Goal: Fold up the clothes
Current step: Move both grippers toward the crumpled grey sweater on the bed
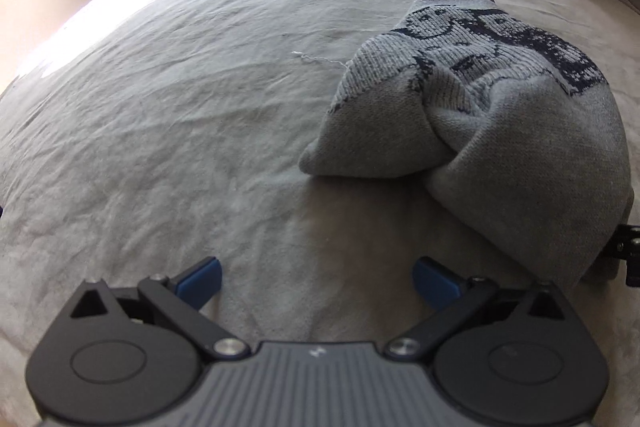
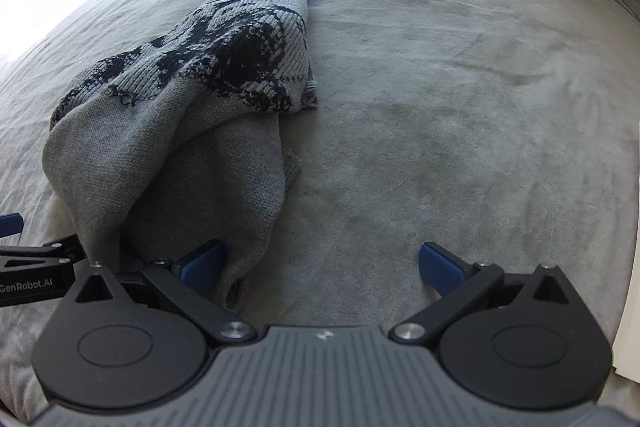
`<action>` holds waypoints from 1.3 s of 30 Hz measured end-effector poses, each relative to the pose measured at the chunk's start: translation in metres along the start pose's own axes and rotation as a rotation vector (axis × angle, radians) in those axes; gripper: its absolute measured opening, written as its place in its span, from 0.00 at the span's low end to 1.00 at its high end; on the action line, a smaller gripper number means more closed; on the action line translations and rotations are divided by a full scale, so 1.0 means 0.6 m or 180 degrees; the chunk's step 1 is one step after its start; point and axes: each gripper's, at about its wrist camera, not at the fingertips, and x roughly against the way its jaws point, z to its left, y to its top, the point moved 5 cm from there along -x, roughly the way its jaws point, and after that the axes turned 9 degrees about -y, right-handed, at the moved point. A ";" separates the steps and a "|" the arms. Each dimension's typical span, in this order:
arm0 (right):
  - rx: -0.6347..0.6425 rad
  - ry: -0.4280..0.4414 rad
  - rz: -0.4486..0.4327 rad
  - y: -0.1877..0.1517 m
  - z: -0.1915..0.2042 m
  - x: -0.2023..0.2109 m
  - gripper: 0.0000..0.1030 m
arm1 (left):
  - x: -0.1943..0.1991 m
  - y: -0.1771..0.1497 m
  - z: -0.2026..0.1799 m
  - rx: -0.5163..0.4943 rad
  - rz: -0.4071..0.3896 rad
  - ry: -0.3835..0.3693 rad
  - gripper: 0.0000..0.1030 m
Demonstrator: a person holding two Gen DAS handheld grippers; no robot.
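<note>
Grey sweater (image 1: 500, 115) crumpled on the bedsheet (image 1: 180, 107) (dark knit pattern up). Left gripper (image 1: 316, 281) and right gripper (image 2: 322, 269) flank its near end, jaws spread wide, holding nothing.

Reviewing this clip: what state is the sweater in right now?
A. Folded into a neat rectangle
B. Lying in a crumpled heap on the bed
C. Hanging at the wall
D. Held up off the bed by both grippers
B: the sweater lies bunched on the bed, and both grippers, left and right, are open.
</note>
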 end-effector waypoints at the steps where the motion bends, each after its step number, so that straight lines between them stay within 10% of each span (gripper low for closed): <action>1: 0.0019 -0.0009 -0.0006 -0.002 0.001 0.000 1.00 | 0.000 -0.001 -0.001 -0.0004 -0.0003 0.0008 1.00; 10: 0.0056 -0.0111 -0.0042 -0.020 0.005 0.004 1.00 | 0.011 -0.024 -0.020 -0.0311 -0.0135 0.0234 1.00; 23: 0.0023 -0.0099 -0.0091 -0.016 0.002 0.008 1.00 | -0.005 -0.009 -0.009 -0.0034 -0.0037 -0.0171 1.00; 39: -0.0071 0.0469 -0.0605 0.045 0.011 0.071 0.98 | 0.030 0.015 0.004 -0.0017 -0.0181 -0.0214 1.00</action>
